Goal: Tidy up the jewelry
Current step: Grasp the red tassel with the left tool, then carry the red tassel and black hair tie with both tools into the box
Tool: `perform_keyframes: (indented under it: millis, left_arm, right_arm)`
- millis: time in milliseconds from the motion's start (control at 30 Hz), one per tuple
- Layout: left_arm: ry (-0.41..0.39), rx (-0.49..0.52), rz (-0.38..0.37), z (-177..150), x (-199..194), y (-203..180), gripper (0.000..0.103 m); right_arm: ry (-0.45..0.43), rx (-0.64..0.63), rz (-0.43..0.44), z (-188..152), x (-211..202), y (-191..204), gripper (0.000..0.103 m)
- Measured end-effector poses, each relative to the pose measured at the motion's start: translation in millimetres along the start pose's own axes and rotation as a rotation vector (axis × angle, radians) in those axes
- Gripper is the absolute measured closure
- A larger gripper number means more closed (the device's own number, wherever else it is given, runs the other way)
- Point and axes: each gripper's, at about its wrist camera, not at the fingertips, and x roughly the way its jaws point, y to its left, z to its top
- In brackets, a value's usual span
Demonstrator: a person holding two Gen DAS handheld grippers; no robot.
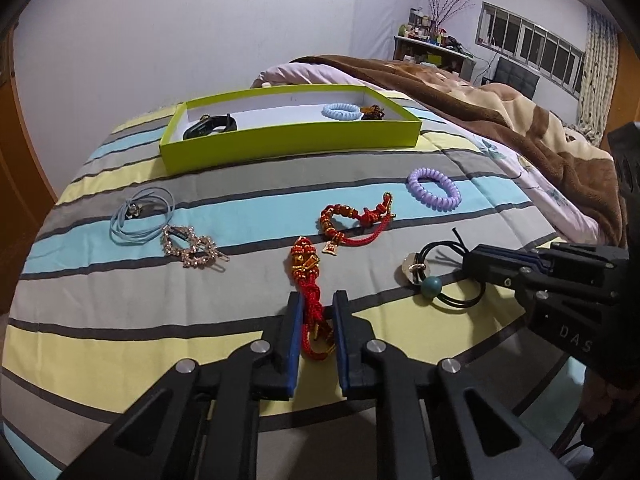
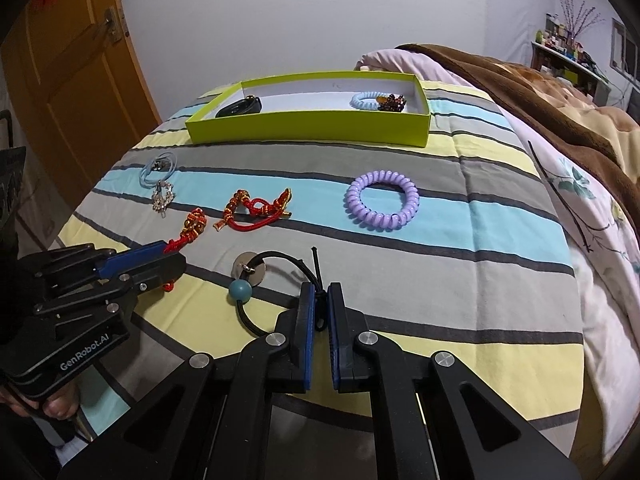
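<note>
- Two grippers down on the striped bedspread (image 1: 120, 272), each at its own piece, both on the near edge of the bed.
- Left gripper (image 1: 316, 312): jaws narrowed but not fully shut, red tassel (image 1: 310, 280) running between the pads; its long axis lies along the fingers, knotted head pointing away toward the box. Whether the pads press on it, can't tell; a gap shows on the right side.
- Right gripper (image 2: 319, 304): jaws closed on the black cord (image 2: 318, 300) of the hair tie; teal bead (image 2: 240, 290) and round disc (image 2: 250, 270) trail left of the jaws, the loop flat on the cloth.
- Mid-bed, loose: red bracelet (image 1: 352, 220), purple coil tie (image 1: 434, 193) on the right, rhinestone clip (image 1: 192, 246) and blue cord (image 1: 140, 216) on the left.
- Far: green box (image 1: 288, 136), long side across the view, straight ahead of both grippers. Inside: black band (image 1: 210, 126) at left, light blue coil (image 1: 342, 111) and dark beads (image 1: 372, 112) at right; middle bare.
- Judgement: next is lift and carry forward; the tassel hangs lengthwise, so its tail may drag.
</note>
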Motion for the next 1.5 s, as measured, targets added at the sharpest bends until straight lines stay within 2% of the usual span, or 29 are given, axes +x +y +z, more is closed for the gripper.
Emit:
perform_keyframes:
  millis: [700,1100,1500]
  left_arm:
    - [-0.137,-0.046,-0.048,4,-48,12,0.092]
    - [-0.178,-0.038,-0.022,19,-60,17,0.092]
    - [-0.221,-0.035,0.015,54,-53,35,0.092]
  right_arm:
    - [-0.106,0.009,0.026,8,-41,5,0.097]
    - [-0.166,-0.002,0.043,30,-54,4,0.097]
    - [-0.207,-0.015,0.041,65,-51,-4,0.097]
